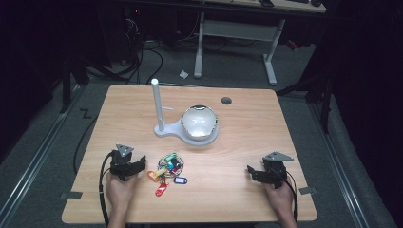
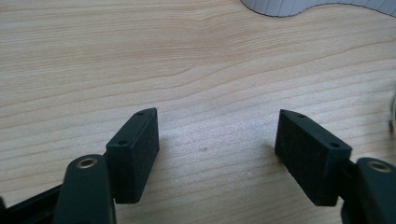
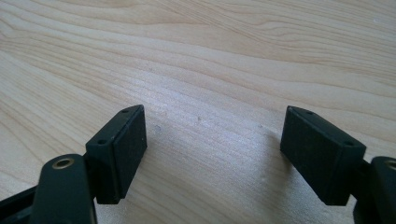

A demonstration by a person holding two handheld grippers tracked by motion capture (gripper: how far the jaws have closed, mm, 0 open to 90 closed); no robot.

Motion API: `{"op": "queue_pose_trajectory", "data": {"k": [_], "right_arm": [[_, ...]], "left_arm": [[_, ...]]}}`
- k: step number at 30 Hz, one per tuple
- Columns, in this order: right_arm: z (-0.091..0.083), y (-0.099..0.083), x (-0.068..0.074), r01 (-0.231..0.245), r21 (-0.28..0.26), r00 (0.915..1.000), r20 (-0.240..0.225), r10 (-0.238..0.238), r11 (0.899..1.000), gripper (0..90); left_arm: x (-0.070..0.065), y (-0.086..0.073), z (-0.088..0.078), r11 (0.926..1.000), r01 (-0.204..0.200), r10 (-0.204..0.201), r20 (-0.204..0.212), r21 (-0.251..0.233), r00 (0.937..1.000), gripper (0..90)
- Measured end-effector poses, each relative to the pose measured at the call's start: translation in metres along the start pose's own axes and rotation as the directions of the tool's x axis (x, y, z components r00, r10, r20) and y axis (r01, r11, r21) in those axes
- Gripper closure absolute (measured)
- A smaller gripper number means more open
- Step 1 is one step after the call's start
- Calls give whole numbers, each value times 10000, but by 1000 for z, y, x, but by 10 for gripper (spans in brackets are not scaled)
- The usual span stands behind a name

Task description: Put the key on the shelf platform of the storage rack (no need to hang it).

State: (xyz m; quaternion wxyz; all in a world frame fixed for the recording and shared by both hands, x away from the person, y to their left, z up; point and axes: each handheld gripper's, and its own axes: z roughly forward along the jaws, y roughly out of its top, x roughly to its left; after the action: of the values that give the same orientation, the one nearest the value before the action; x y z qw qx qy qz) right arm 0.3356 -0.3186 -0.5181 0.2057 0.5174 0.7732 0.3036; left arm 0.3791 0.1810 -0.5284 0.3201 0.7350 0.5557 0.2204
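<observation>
High view. Your left claw (image 1: 141,164) rests near the table's (image 1: 247,137) front-left corner, jaws spread and holding nothing. Just beside it, toward the table's middle and close to the front edge, lies the bunch of key tags (image 1: 167,172): one cluster on a ring, with tags in green, orange, red and blue (the exact count cannot be told at this size). The bunch sprawls without a clear long axis; a red tag (image 1: 161,190) points toward the front edge. Your right claw (image 1: 251,172) sits near the front-right corner, well apart from the bunch, jaws likewise spread and empty. The left hand is plainly the nearer, so a reach for the tags likely falls to it, moving sideways toward the table's middle. Beyond the bunch, toward the centre, stands one white stand (image 1: 157,107) with an upright post, its base carrying one shiny dome (image 1: 199,122). One round hole (image 1: 226,100) marks the table near the back edge.

Left gripper view. Two black jaws stand wide over bare wood, nothing between them. The stand's pale base (image 2: 285,6) shows at the top edge.

Right gripper view. Two black jaws, equally wide apart, frame plain wood grain.
</observation>
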Motion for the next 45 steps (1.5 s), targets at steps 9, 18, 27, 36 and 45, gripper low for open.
{"op": "queue_pose_trajectory", "data": {"k": [9, 18, 27, 36, 45], "right_arm": [[0, 0, 0, -4, -10, 10000, -6, 4, 10000, 229], [0, 0, 0, 4, -10, 10000, -12, -4, 10000, 229], [0, 0, 0, 1, -10, 10000, -12, -1, 10000, 229], [0, 0, 0, 1, -8, 10000, -13, -1, 10000, 229], [0, 0, 0, 3, -9, 10000, -15, -3, 10000, 229]], "left_arm": [[0, 0, 0, 10000, -13, 13, 30, 11, 10000, 294], [-1, 0, 0, 10000, -27, 27, 94, 66, 10000, 269], [-1, 0, 0, 9999, -87, 85, 163, 120, 9998, 223], [-1, 0, -3, 9997, 65, -71, 238, 245, 9997, 230], [-3, -1, -13, 9999, 45, -39, 599, -105, 9982, 253]]}}
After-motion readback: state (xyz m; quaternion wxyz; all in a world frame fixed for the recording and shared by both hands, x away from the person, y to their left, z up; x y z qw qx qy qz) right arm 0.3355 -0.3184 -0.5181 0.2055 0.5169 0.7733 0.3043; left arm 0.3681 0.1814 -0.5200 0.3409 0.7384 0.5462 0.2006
